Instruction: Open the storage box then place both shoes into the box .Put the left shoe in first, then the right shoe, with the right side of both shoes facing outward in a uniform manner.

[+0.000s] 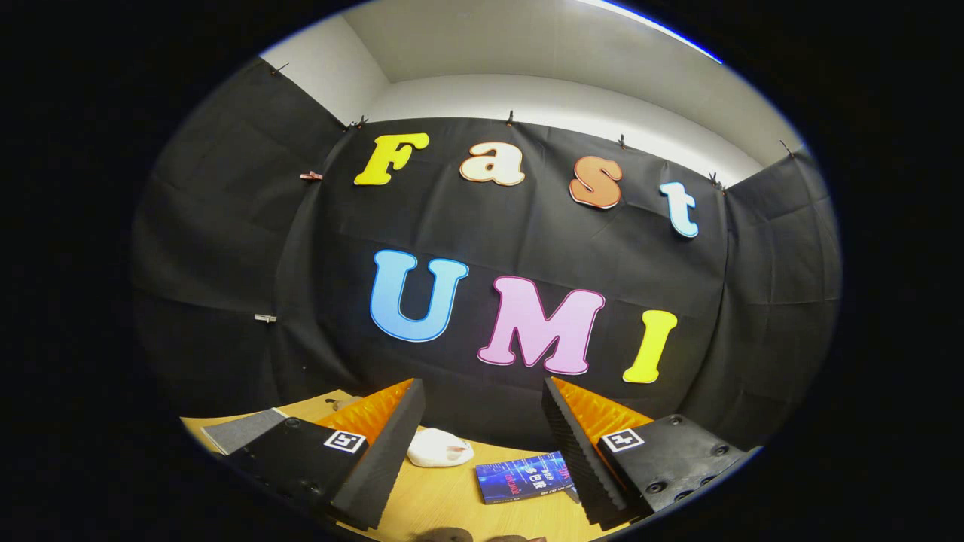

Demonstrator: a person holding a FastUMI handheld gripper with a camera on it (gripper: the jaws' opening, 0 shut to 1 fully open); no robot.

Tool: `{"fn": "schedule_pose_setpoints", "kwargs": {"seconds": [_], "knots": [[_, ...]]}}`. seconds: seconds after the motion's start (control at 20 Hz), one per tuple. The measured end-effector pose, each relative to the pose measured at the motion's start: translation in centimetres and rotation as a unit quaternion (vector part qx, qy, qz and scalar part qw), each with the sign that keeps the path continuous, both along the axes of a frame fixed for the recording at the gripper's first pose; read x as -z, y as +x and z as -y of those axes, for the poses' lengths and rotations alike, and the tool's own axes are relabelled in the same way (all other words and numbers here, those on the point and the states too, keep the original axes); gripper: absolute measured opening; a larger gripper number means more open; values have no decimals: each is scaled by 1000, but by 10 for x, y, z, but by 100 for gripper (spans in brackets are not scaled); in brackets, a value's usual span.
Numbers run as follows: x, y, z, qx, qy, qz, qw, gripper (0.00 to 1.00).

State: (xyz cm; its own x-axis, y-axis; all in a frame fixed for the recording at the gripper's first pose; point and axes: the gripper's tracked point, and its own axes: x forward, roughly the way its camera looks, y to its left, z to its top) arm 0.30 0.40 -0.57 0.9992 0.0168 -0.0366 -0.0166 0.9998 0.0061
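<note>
My gripper (482, 406) stands open above a wooden table (452, 500), its two fingers spread wide with nothing between them. It points at the booth's black cloth wall rather than down at the table. A small white object (439, 448), rounded and soft-looking, lies on the table between the fingers and a little beyond them; I cannot tell whether it is a shoe. Close below the gripper, a brown rounded shape (444, 535) peeks in, too little of it showing to name.
A blue book (525, 477) lies on the table beside the right finger. A grey flat sheet (241, 430) rests near the table's left edge, behind the left finger. The black cloth wall rises right behind the table.
</note>
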Motion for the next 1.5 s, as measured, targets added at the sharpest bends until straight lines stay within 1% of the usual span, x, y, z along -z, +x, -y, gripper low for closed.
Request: {"fn": "schedule_pose_setpoints", "kwargs": {"seconds": [0.3, 0.45, 0.6, 0.75, 0.85, 0.95, 1.05, 1.1, 1.15, 1.25, 1.35, 1.4, 1.5], "knots": [[2, 1, -11, -16, 5, -3, 1000, 97], [9, 2, -26, -44, 23, -12, 999, 97], [26, 4, -57, -107, 56, -39, 992, 97], [52, 4, -85, -170, 105, -72, 977, 97], [72, 2, -110, -226, 141, -102, 959, 97], [93, -1, -128, -267, 175, -133, 938, 97], [117, -7, -144, -300, 216, -175, 913, 99], [125, -11, -151, -314, 245, -197, 896, 98], [129, -13, -160, -329, 280, -215, 876, 98], [142, -13, -173, -348, 349, -251, 833, 98], [158, -19, -184, -359, 403, -295, 789, 98], [169, -20, -189, -364, 420, -310, 772, 98], [198, -25, -200, -376, 439, -336, 744, 98]]}}
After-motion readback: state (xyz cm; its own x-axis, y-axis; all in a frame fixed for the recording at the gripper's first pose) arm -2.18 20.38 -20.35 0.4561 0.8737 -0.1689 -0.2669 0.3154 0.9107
